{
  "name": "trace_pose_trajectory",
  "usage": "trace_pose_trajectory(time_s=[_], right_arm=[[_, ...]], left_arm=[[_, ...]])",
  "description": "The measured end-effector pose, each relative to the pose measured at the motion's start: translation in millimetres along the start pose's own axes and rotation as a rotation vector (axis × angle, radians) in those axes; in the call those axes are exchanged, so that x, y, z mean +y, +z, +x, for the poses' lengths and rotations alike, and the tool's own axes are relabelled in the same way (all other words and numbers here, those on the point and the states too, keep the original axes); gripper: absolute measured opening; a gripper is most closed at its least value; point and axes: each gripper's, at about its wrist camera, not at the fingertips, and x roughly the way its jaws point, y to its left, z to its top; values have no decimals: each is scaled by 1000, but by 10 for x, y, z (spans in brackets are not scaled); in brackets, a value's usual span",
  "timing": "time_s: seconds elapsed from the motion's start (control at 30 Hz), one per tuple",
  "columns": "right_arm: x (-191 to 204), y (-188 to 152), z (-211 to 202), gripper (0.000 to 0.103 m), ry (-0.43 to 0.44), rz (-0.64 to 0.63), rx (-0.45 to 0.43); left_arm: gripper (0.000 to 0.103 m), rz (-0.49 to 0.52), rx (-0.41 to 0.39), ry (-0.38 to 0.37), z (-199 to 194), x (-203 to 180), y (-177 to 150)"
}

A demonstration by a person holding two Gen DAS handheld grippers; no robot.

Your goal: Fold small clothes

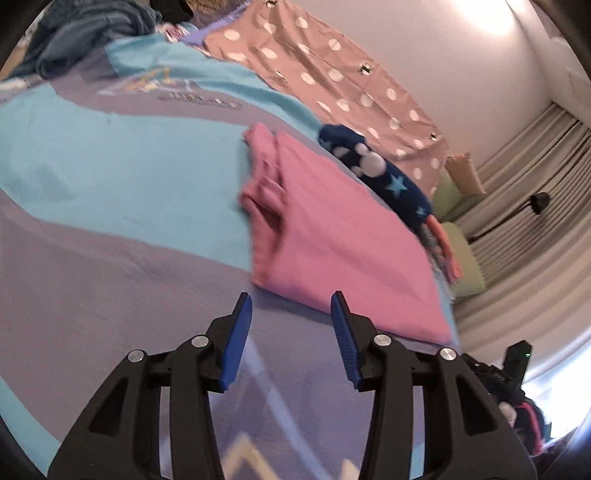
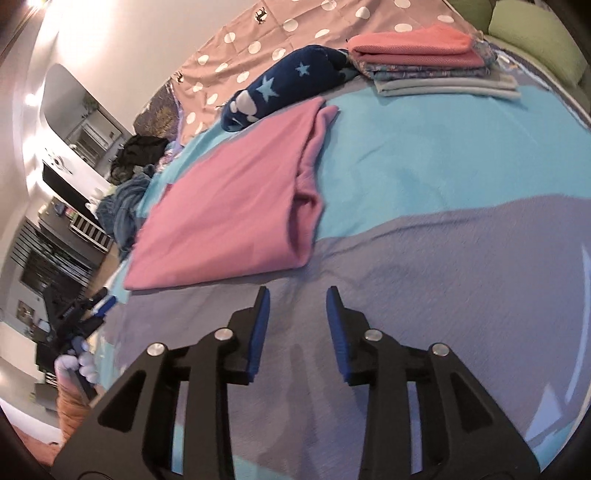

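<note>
A pink garment (image 1: pixel 332 236) lies folded flat on the blue and lilac bedspread (image 1: pixel 110 177); its doubled-over edge faces left in the left wrist view. The same pink garment (image 2: pixel 236 192) fills the middle left of the right wrist view, with its rolled fold on the right side. My left gripper (image 1: pixel 291 301) hovers just short of the garment's near edge, jaws apart and nothing between them. My right gripper (image 2: pixel 297 295) stands open over bare lilac bedspread (image 2: pixel 424 258), a little in front of the garment's near edge, also holding nothing.
A dark blue star-patterned soft item (image 2: pixel 291 81) lies behind the garment. A stack of folded clothes (image 2: pixel 424 62) sits at the back right. A heap of dark blue clothes (image 1: pixel 92 29) lies at the far left. A dotted pink cloth (image 1: pixel 332 74) covers the back, and green cushions (image 2: pixel 535 37) line the far edge.
</note>
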Motion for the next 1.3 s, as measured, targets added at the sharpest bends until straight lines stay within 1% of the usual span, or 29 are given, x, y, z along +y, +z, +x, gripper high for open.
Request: trace_pose_trajectory(time_s=[0.1,0.13,0.17,0.2,0.23,0.4,0.47,0.5,0.53,0.6,0.7,0.87,0.9,0.93,0.97,1.0,1.03,1.07,1.1,1.17,1.23,1.3], right_arm=[[23,-42,4,40,20,17,0],[27,-27,30,40,21,23,2],[22,-22,62,40,16,33,8],[15,-7,88,40,9,39,12],[8,7,110,41,4,43,14],[-81,79,295,48,41,112,37],[-132,102,376,55,70,162,36],[-156,116,406,62,92,193,30],[-158,134,431,65,101,209,24],[-129,176,466,67,92,207,20],[-65,214,527,72,79,199,11],[-41,300,629,72,71,203,-22],[-39,305,636,70,66,201,-26],[-29,307,644,65,54,197,-29],[-17,314,655,60,32,191,-29],[-13,324,668,46,15,189,-30],[-30,324,677,21,4,198,-24],[-58,321,691,11,22,214,-12],[-98,314,683,10,41,240,-9],[-135,338,560,9,57,267,-41],[-132,390,336,7,73,258,-98],[-122,438,138,5,82,242,-132]], left_arm=[[48,-26,25,-39,93,-22,-84],[50,-33,37,-39,145,-26,-113],[51,-36,43,-28,180,-23,-130],[54,-40,51,2,234,-19,-137],[54,-45,51,16,271,-11,-139],[54,-77,24,-7,292,65,-89],[54,-100,17,-25,324,109,-55],[54,-110,12,-33,337,124,-39],[55,-116,8,-39,342,146,-30],[55,-130,-4,-52,391,172,3],[56,-115,-17,-54,473,146,54],[55,-76,-17,-62,589,89,121],[51,-71,-16,-59,605,82,132],[36,-68,-13,-51,624,79,141],[26,-71,-5,-45,650,82,147],[7,-87,20,-57,698,111,144],[5,-99,35,-61,732,126,140],[5,-99,31,-55,740,126,134],[4,-85,25,-48,721,96,136],[3,-81,13,-40,682,55,137],[3,-108,-8,-73,582,31,154],[3,-103,-19,-108,470,-24,168]])
